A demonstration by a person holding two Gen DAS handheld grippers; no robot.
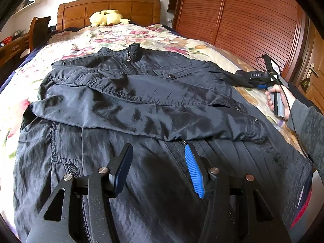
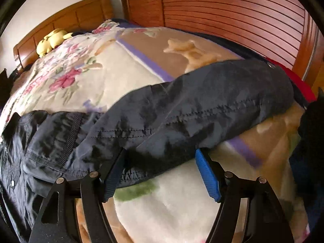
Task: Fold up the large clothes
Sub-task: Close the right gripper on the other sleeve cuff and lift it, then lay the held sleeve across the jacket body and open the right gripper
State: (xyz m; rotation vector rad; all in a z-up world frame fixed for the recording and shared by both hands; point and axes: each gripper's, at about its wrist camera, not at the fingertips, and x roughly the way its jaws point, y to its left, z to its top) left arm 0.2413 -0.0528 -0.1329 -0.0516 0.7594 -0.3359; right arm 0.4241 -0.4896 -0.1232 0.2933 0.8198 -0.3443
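Right tongs (image 2: 160, 174) gape wide around the unfolded sleeve (image 2: 202, 109), not pinching; left tongs (image 1: 156, 170) hover half-open, empty, over the jacket (image 1: 141, 105) spread flat on the bed (image 1: 121, 38).

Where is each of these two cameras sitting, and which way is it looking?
Left wrist: sits on the left gripper, looking up the bed over the dark jacket toward the headboard; its own open fingers show, plus the person's right hand and sleeve.
Right wrist: sits on the right gripper, looking down at the jacket's outstretched sleeve on the floral blanket; only its own open fingers show.
Shared: jacket, blanket, headboard, yellow plush toy, slatted wardrobe.
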